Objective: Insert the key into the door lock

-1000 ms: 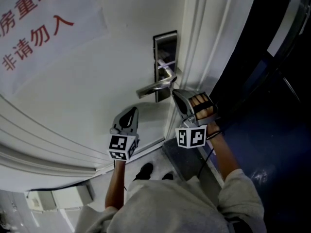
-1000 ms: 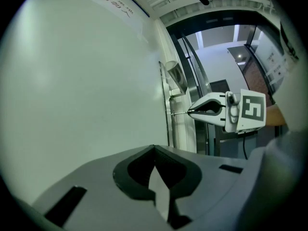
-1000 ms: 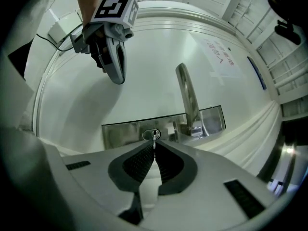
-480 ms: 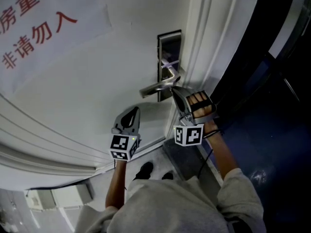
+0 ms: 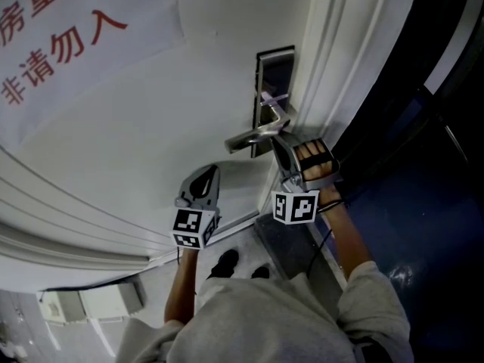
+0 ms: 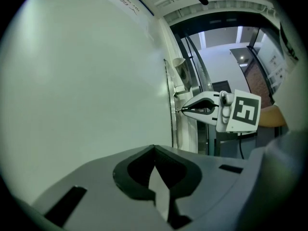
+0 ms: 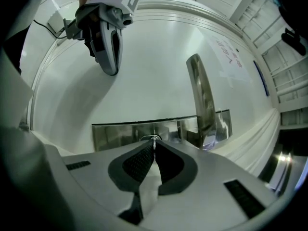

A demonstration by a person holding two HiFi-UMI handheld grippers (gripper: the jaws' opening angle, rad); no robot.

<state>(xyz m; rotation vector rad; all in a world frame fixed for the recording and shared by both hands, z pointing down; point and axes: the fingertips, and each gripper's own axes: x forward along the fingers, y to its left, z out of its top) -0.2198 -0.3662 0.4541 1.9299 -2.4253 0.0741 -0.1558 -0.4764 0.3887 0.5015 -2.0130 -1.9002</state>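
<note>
A steel lock plate (image 5: 272, 97) with a lever handle (image 5: 253, 136) sits on the white door (image 5: 151, 112). My right gripper (image 5: 277, 142) points at the plate's lower end, below the lever. In the right gripper view it (image 7: 154, 146) is shut on a thin metal key (image 7: 154, 139), whose tip is at a round keyhole ring in the plate (image 7: 120, 134); the lever (image 7: 202, 95) stands just to the right. Whether the key is inside the keyhole I cannot tell. My left gripper (image 5: 207, 171) hovers shut and empty near the door, left of the lock (image 6: 155, 150).
A paper notice with red characters (image 5: 68, 36) hangs on the door at upper left. The door frame (image 5: 333, 59) runs along the lock's right side, with a dark opening (image 5: 431, 165) beyond it. The person's shoes (image 5: 227, 263) show on the floor below.
The head view has drifted a little, so the lock sits slightly higher and further right in the picture. Both grippers keep their places against the door.
</note>
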